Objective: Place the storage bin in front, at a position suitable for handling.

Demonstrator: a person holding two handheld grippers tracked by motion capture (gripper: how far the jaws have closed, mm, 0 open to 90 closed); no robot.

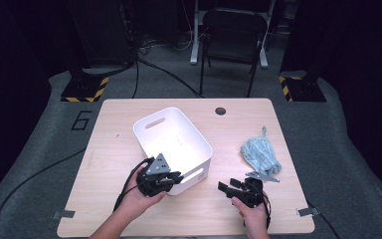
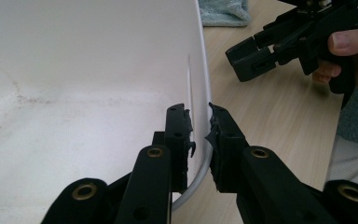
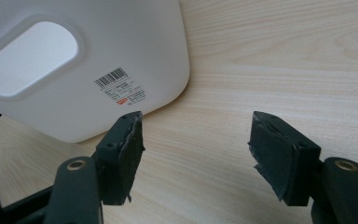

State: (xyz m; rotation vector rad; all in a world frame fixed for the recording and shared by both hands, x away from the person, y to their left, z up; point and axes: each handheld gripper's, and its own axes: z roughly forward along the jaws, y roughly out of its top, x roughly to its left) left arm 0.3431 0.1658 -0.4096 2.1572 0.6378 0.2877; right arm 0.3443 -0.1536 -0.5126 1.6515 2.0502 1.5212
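A: Where is the white bin [image 1: 173, 141], and what are your jaws doing with it?

B: From the high view, the bin sits near the middle of the wooden table [image 1: 109, 129], turned at an angle, one corner toward me. My left gripper [image 1: 173, 178] is at the bin's near wall, at about 7 o'clock from the bin's centre. In the left gripper view, my left gripper [image 2: 199, 128] straddles the rim: one jaw is inside the bin, the other outside, with the thin white wall [image 2: 199, 74] running up between them. The gap is narrow. The pads sit just beside the plastic, and I cannot tell for certain that they press on it.

A: And your right one?

B: My right gripper [image 1: 229, 187] is held low over the table at about 4 o'clock from the bin, apart from it, pointing toward 9 o'clock. In the right gripper view, my right gripper [image 3: 196, 135] has its jaws spread wide with only bare wood between them. The bin's outer wall, with a handle cut-out [image 3: 28, 58] and a barcode label [image 3: 120, 87], lies ahead at about 11 o'clock.

A: Anything else on the table?

B: A pale blue cloth [image 1: 260, 153] lies bunched at about 3 o'clock from the bin, near the table's edge, just beyond my right hand [image 1: 252, 215].
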